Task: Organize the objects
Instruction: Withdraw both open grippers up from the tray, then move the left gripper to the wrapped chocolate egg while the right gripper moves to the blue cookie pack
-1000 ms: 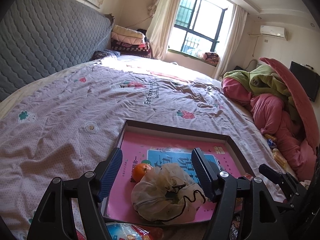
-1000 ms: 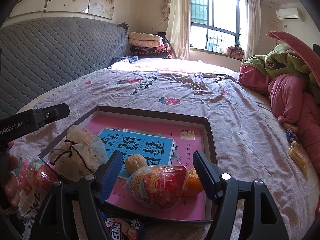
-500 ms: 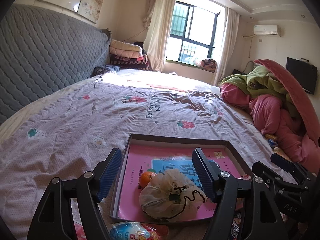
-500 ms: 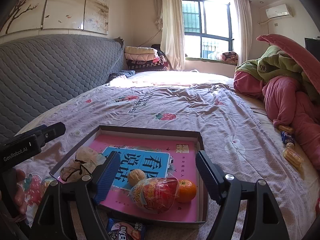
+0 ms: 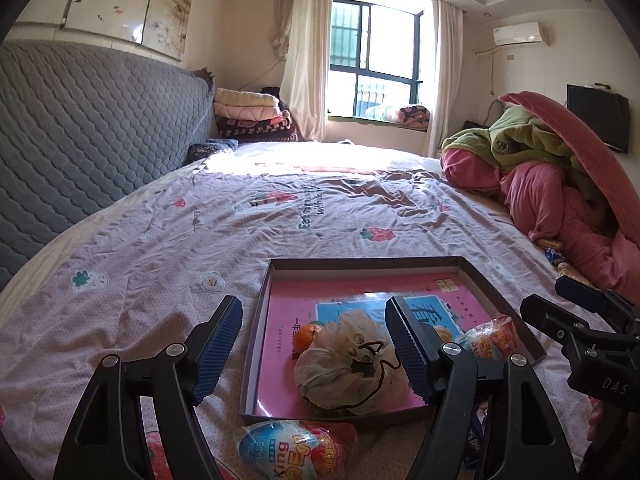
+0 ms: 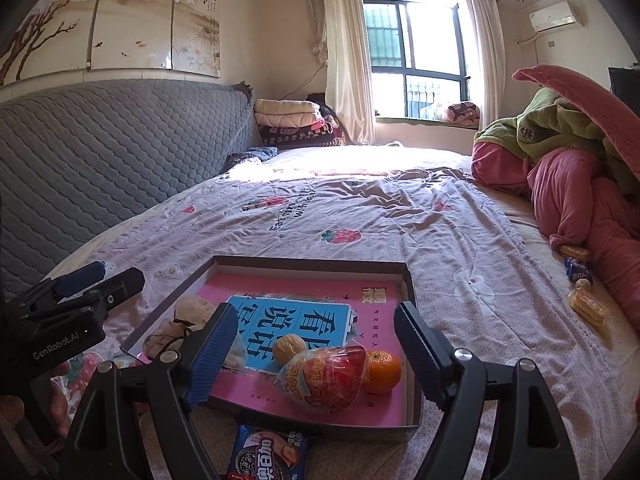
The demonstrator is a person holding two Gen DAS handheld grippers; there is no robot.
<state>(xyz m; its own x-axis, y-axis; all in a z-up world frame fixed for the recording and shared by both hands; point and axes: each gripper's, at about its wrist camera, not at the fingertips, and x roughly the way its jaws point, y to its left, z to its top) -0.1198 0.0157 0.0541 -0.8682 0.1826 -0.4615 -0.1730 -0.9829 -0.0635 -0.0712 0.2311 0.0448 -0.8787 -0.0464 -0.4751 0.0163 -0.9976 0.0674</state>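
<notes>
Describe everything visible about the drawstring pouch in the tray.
The drawstring pouch is a cream, thin, crinkly fabric bag with faint printed motifs, gathered shut at its top by a dark cord lying loose over it. It looks stuffed and rounded, slumped on its side on the pink book near the front left corner of the shallow cardboard tray. An orange sits right behind it. No gripper pad touches it.

The bedspread [image 6: 400, 216] is pale lilac, printed with strawberries and small flowers. A brown-rimmed tray [image 6: 412, 280] holds a pink book [image 6: 320, 292] with a blue panel, an orange mandarin [image 6: 383, 366], and a red-and-yellow snack bag [image 6: 326, 376]. The headboard [image 6: 100, 148] is quilted grey.
</notes>
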